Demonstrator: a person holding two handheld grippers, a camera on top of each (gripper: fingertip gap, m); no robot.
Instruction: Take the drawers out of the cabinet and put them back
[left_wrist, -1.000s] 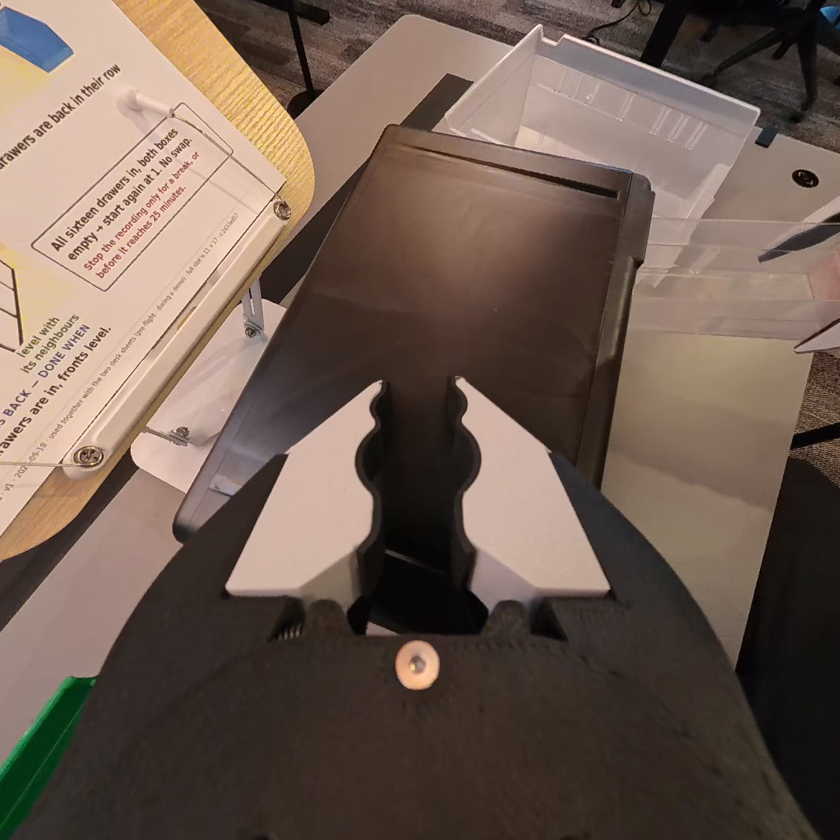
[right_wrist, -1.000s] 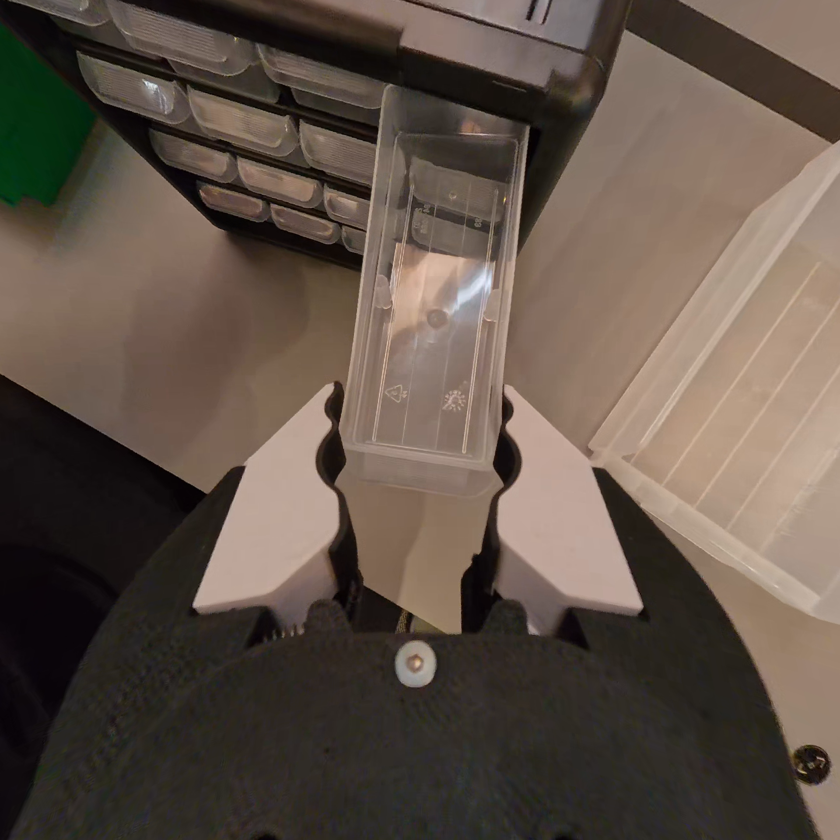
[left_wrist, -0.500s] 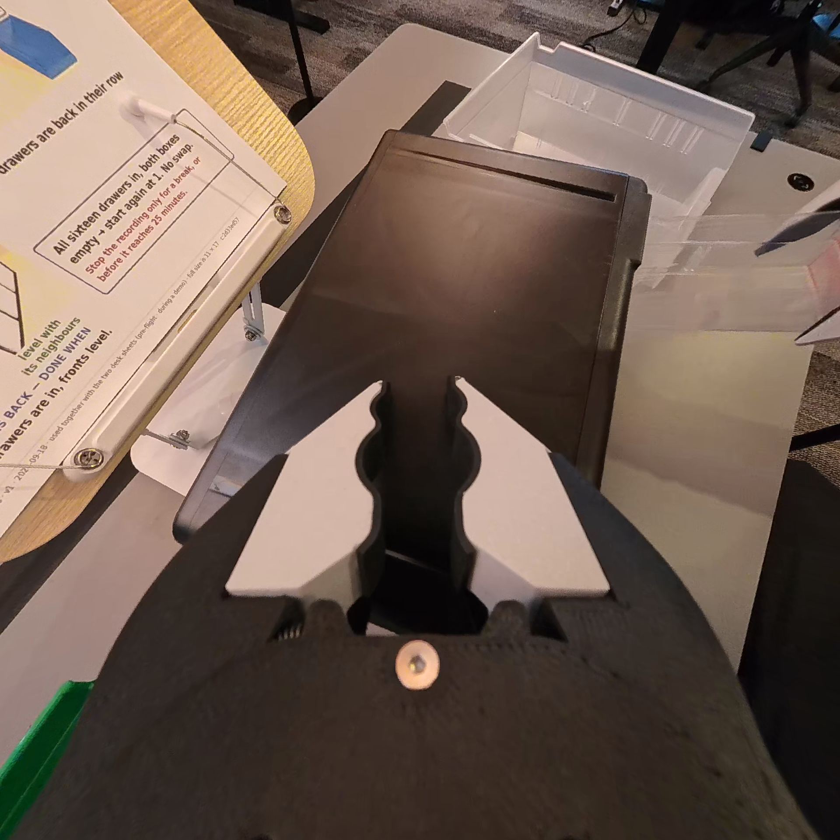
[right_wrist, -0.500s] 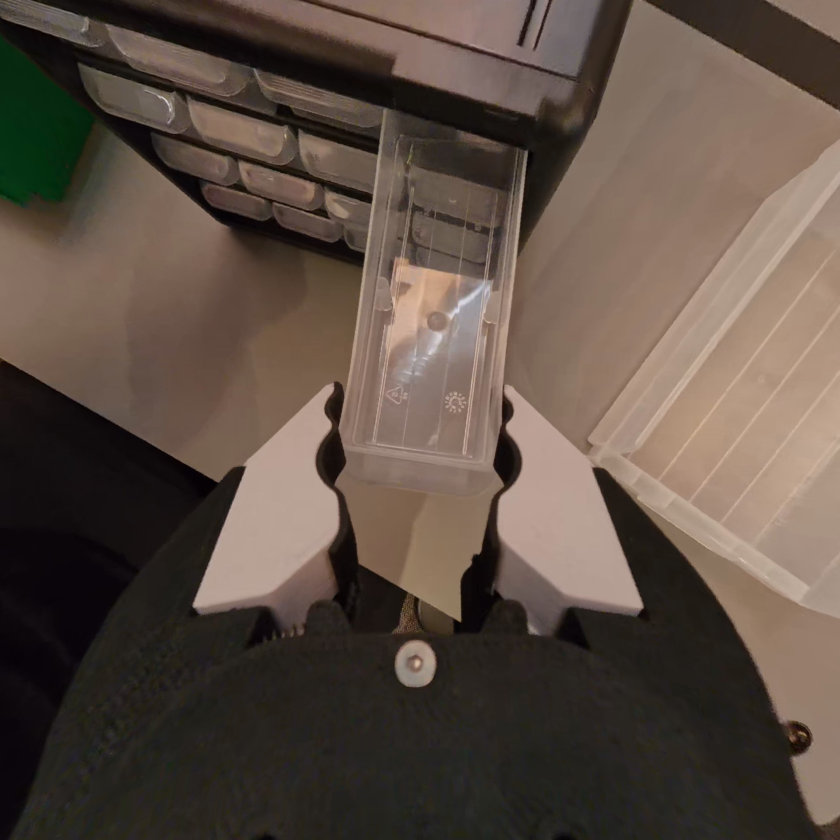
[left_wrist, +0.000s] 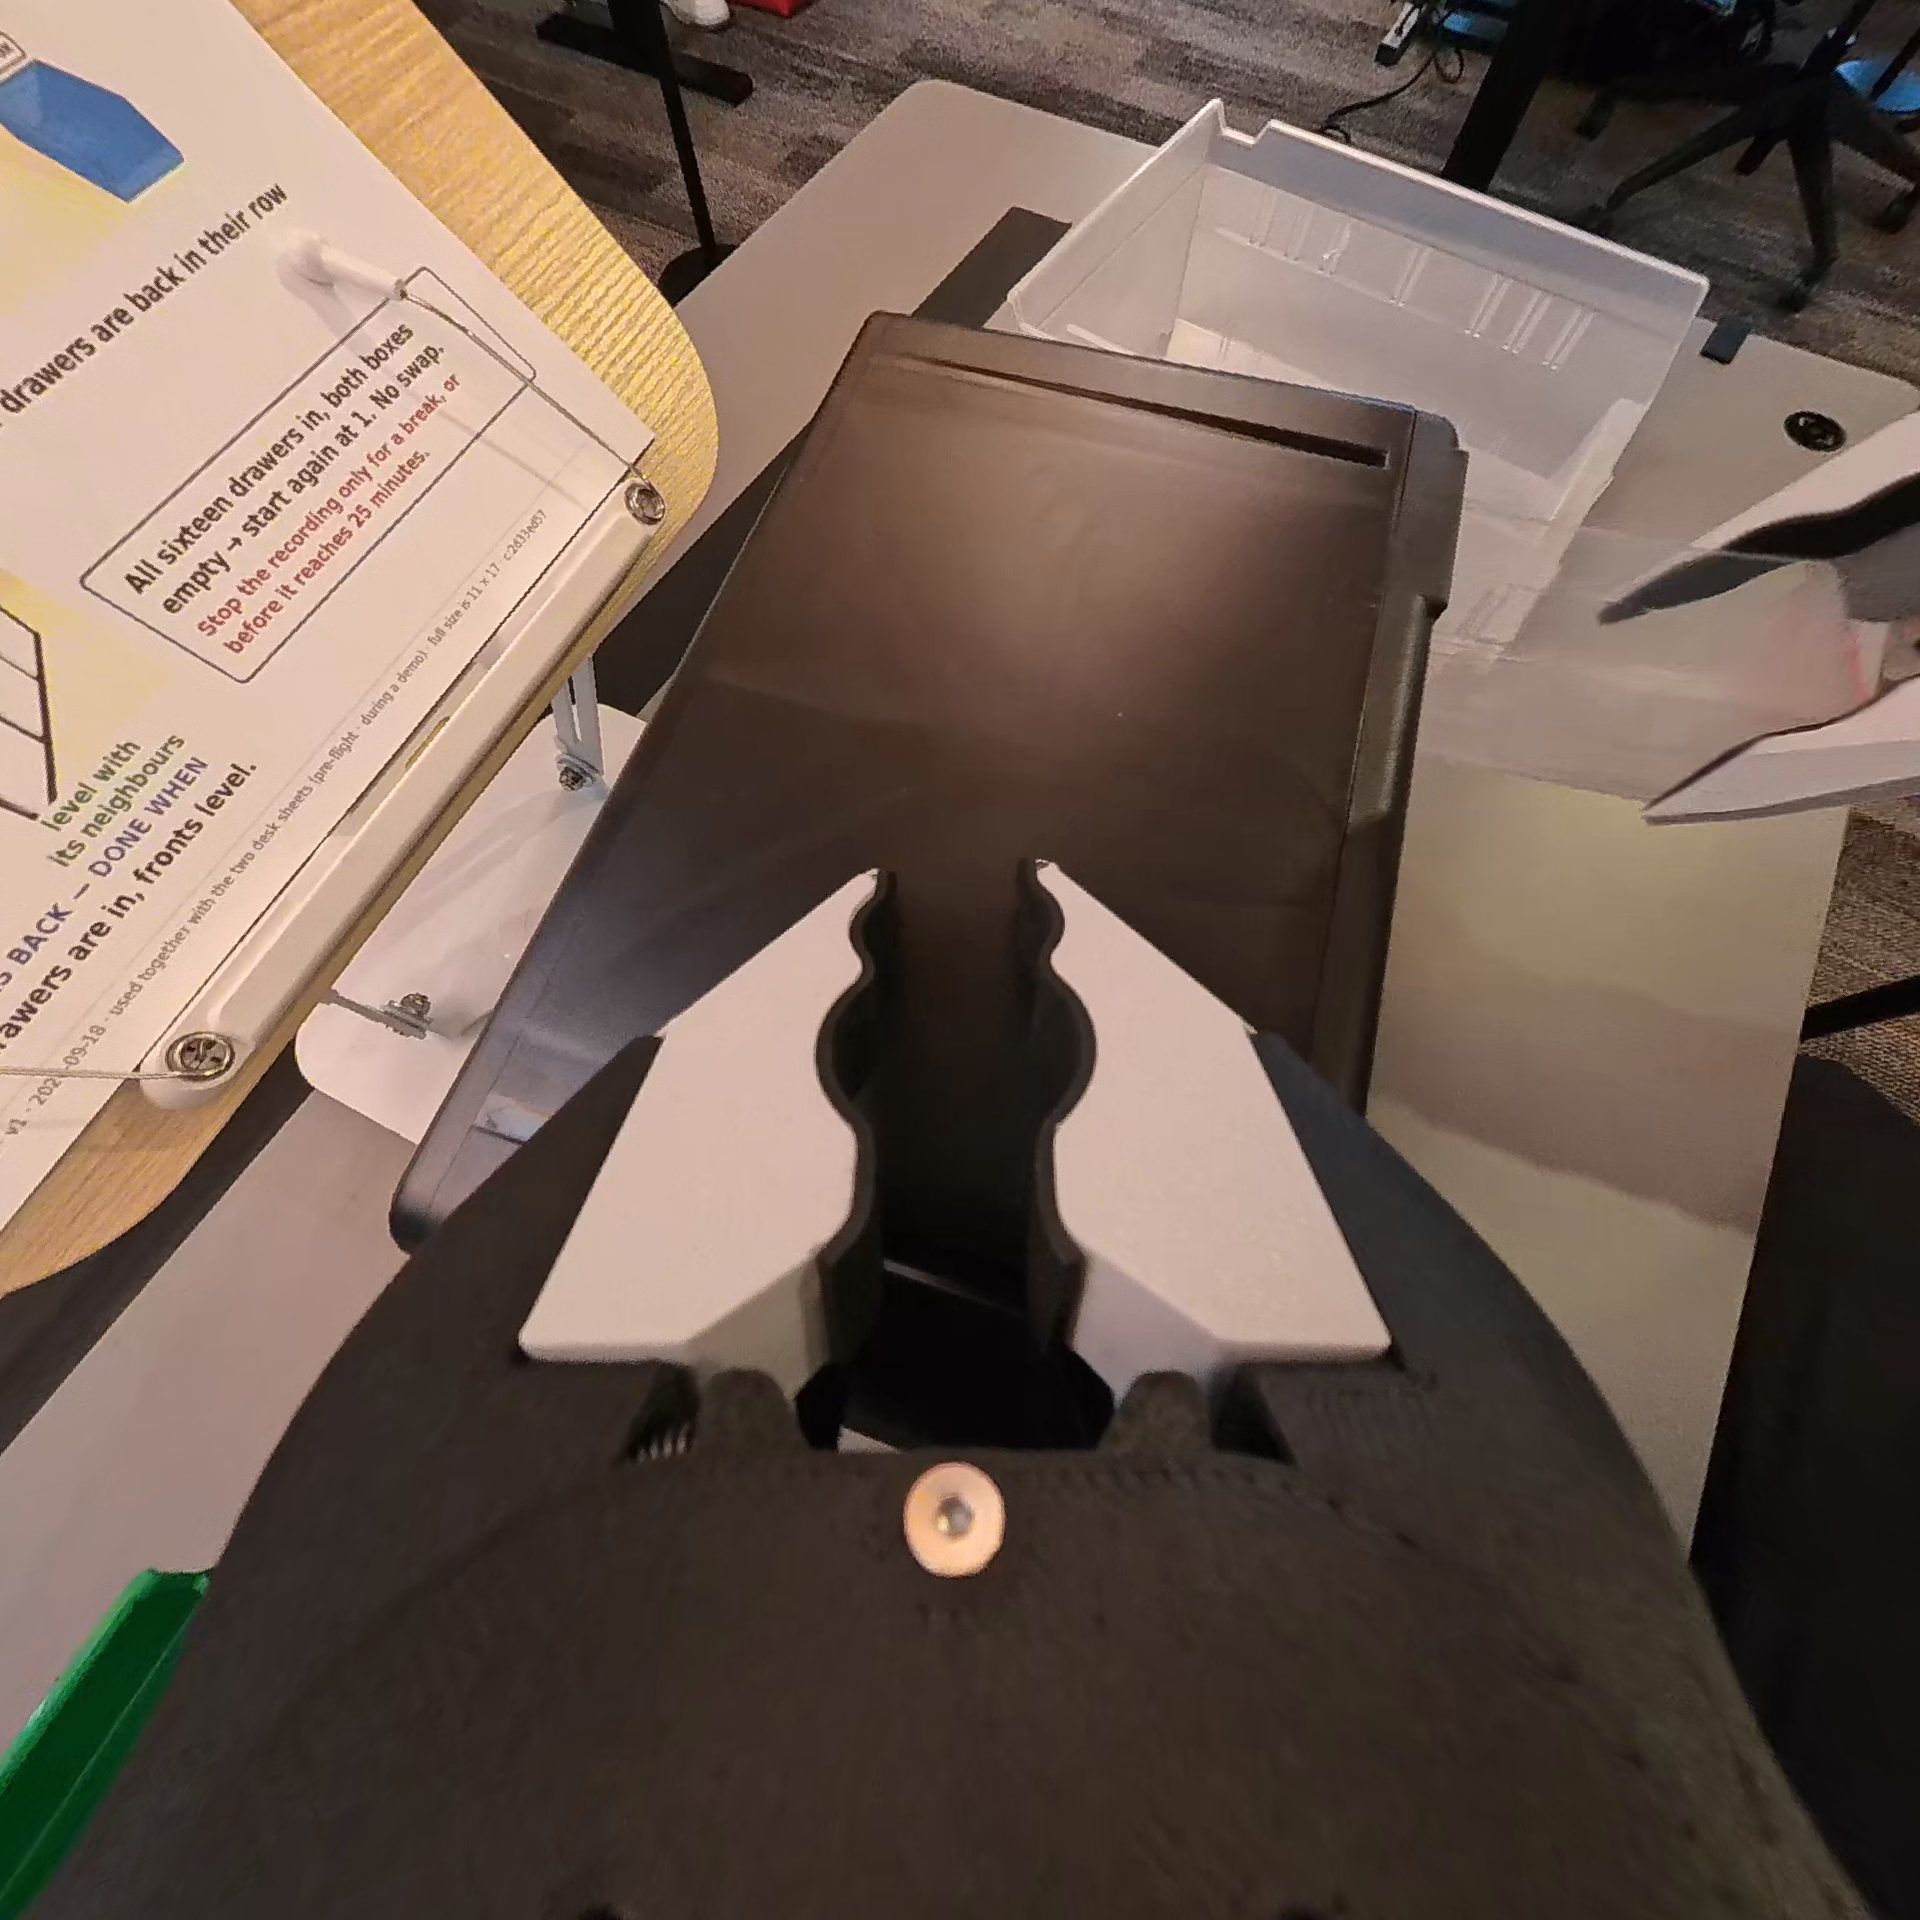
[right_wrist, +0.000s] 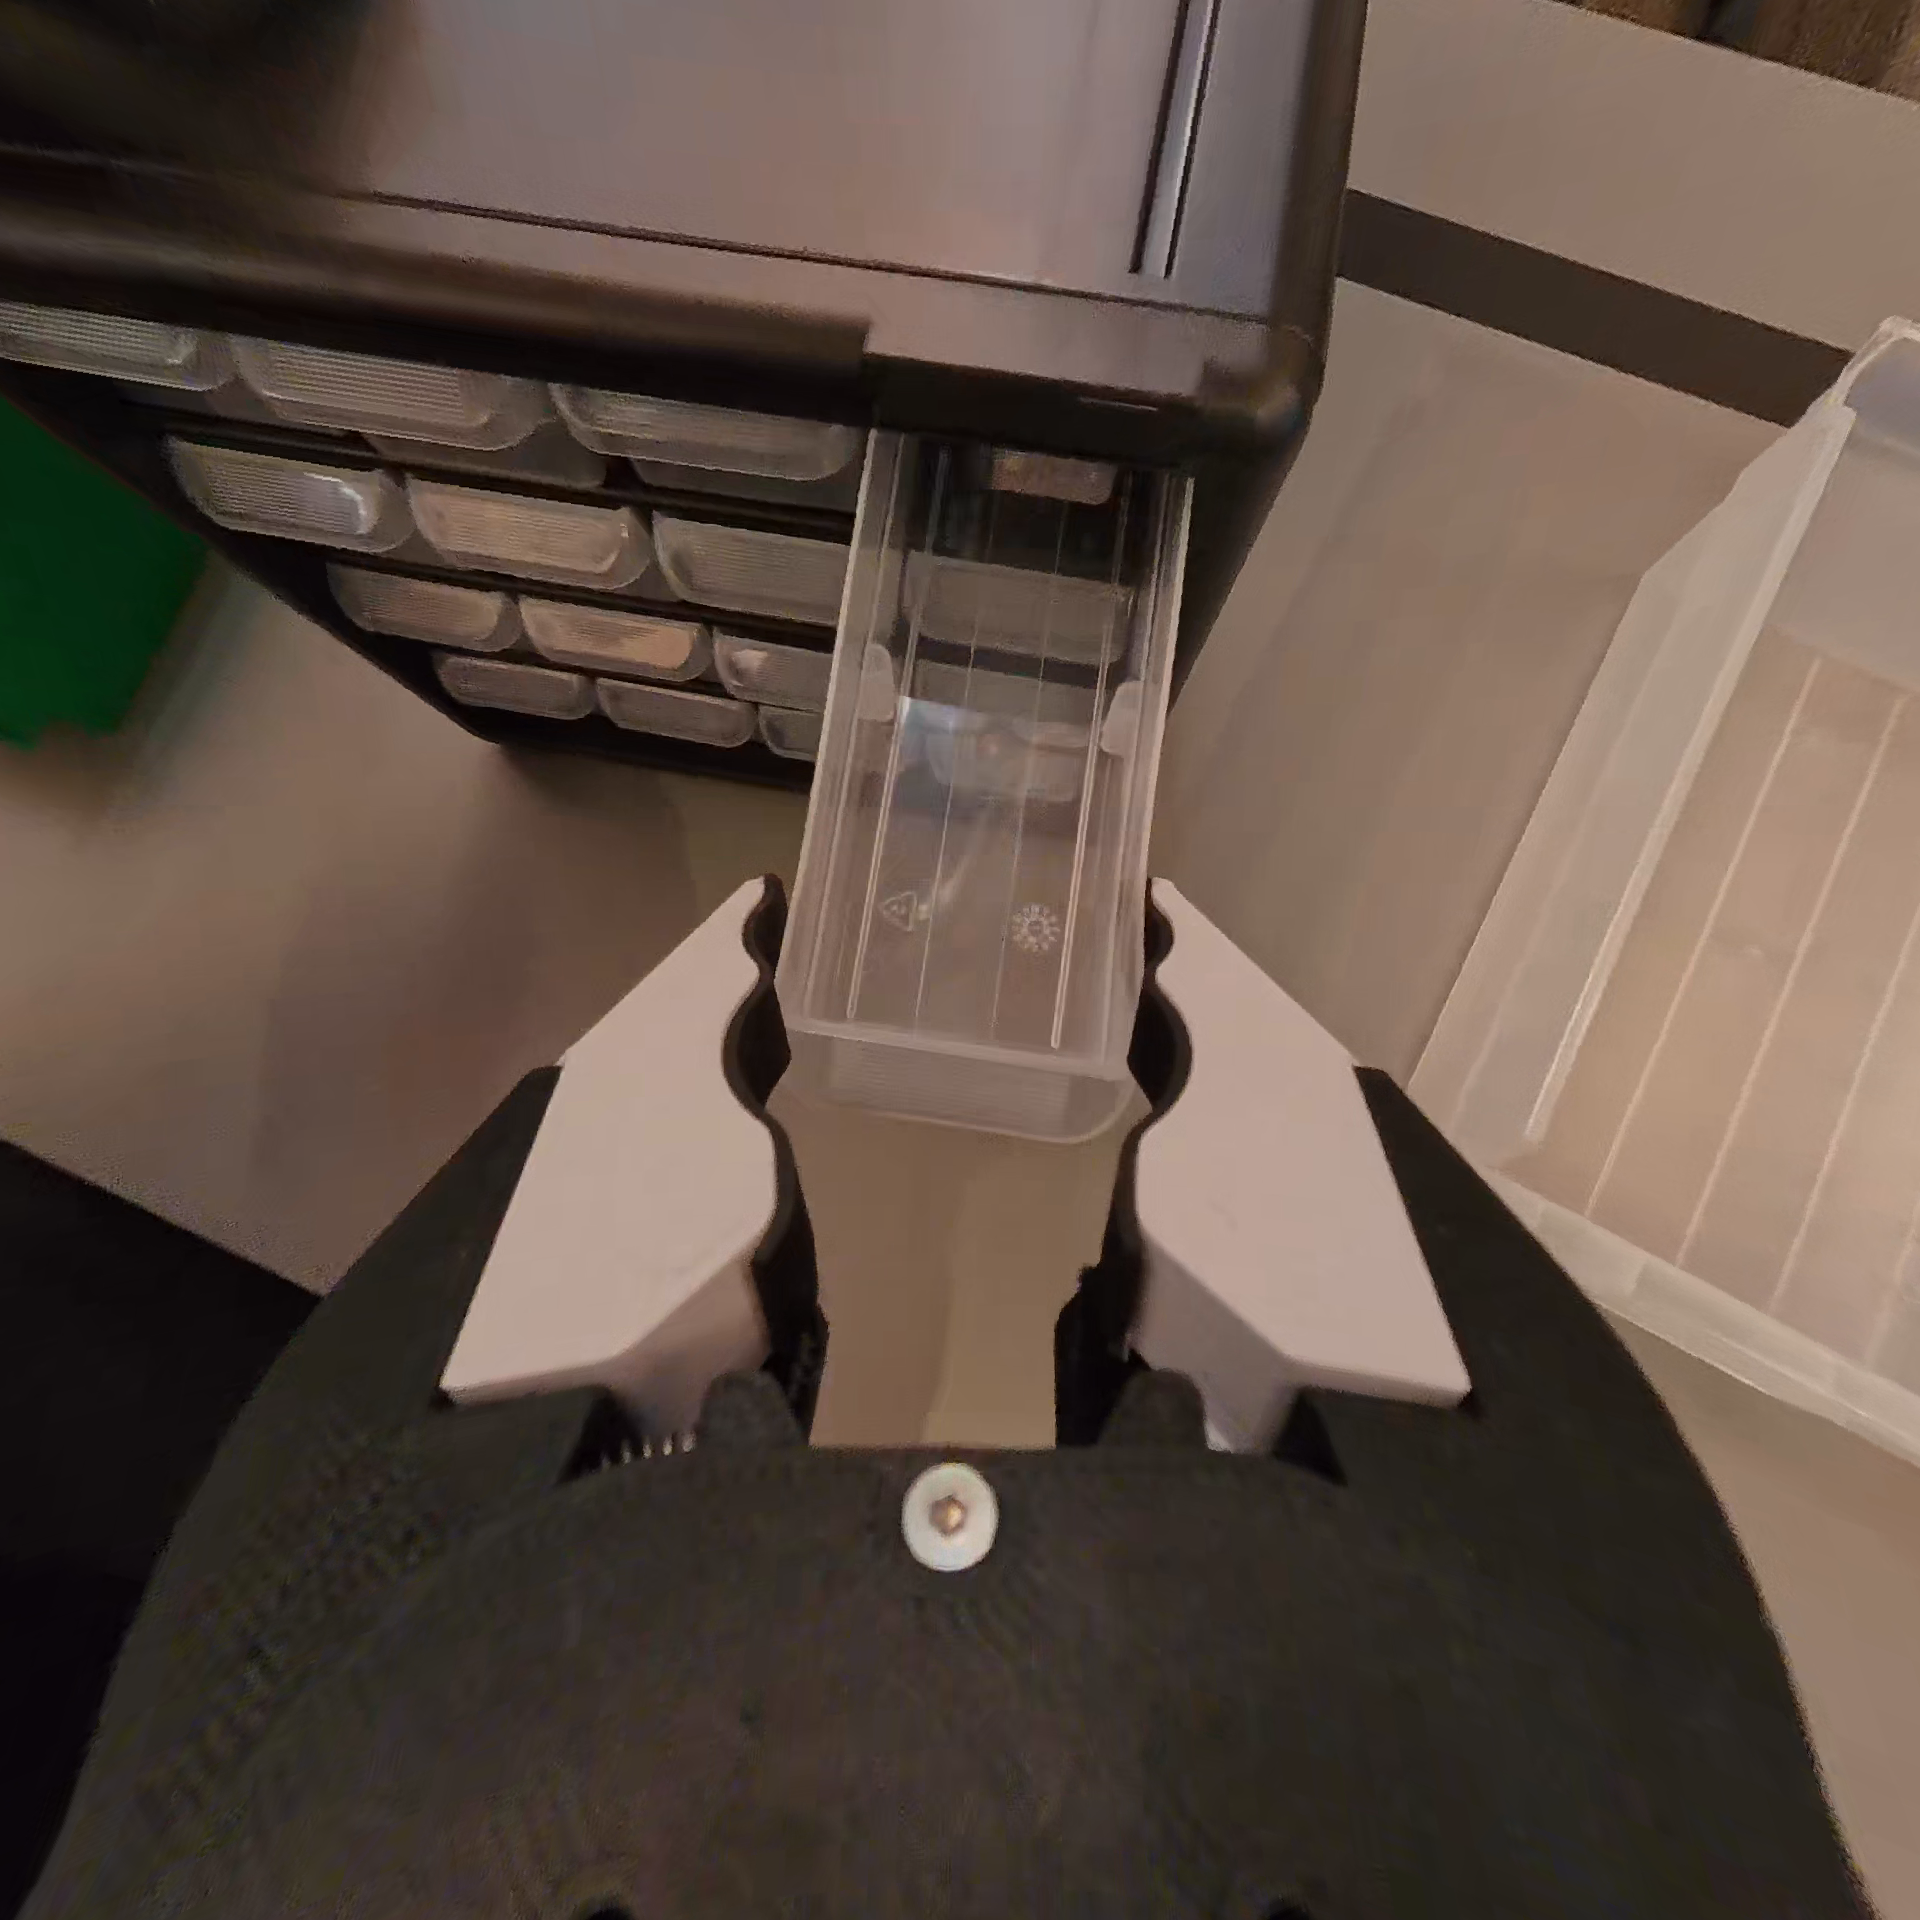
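Observation:
The black cabinet (left_wrist: 1039, 623) lies under my left gripper (left_wrist: 954, 873), whose jaws stand a narrow gap apart over its top with nothing between them. My right gripper (right_wrist: 961, 886) is shut on the front end of a clear drawer (right_wrist: 977, 790). The drawer's far end sits in the top right slot of the cabinet (right_wrist: 727, 208), and most of its length sticks out. Several other clear drawers (right_wrist: 520, 530) are seated in the rows to the left. The right gripper (left_wrist: 1766, 675) and the blurred drawer (left_wrist: 1538, 665) also show at the right of the left wrist view.
A clear plastic bin (right_wrist: 1714, 831) stands right of the cabinet, and it shows behind the cabinet in the left wrist view (left_wrist: 1351, 239). An instruction sheet on a stand (left_wrist: 260, 520) is at the left. A green box (right_wrist: 73, 582) lies left of the cabinet.
My right gripper has moved toward the cabinet with the drawer, sliding it a little deeper into the top right slot. The left gripper has barely moved.

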